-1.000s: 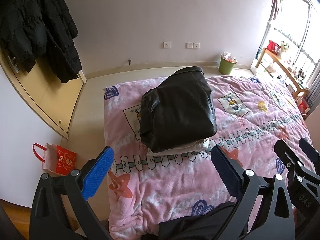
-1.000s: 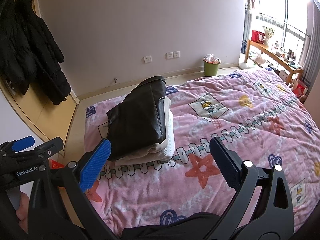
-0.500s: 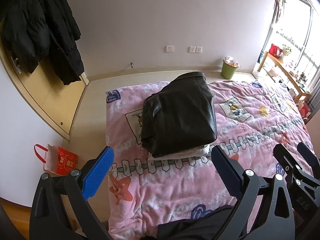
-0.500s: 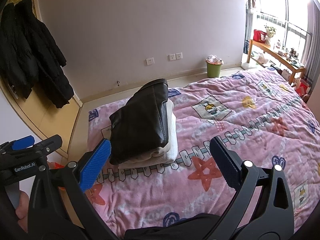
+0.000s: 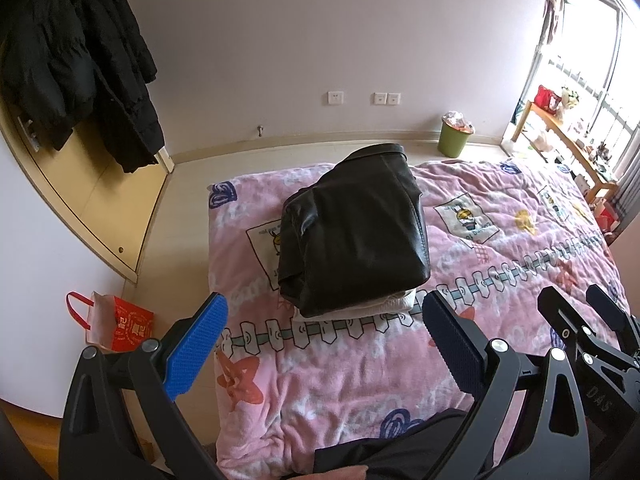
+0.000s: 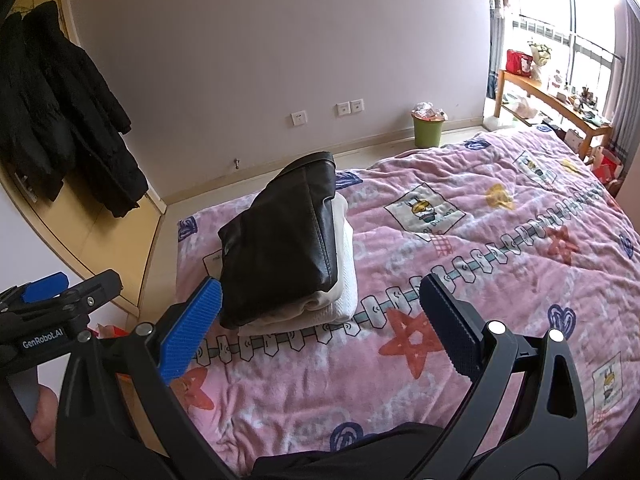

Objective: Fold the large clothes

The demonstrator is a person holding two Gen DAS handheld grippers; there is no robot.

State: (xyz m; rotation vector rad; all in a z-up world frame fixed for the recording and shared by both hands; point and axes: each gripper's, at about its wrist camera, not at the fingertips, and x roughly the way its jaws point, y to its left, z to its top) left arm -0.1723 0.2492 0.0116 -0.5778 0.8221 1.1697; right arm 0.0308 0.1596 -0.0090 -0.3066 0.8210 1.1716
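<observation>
We hold our left gripper (image 5: 324,344) and right gripper (image 6: 320,320) above the bed (image 5: 500,280), fingers spread wide and empty. The folded black jacket (image 5: 352,240) lies on a folded white garment (image 6: 340,292) near the bed's corner.
</observation>
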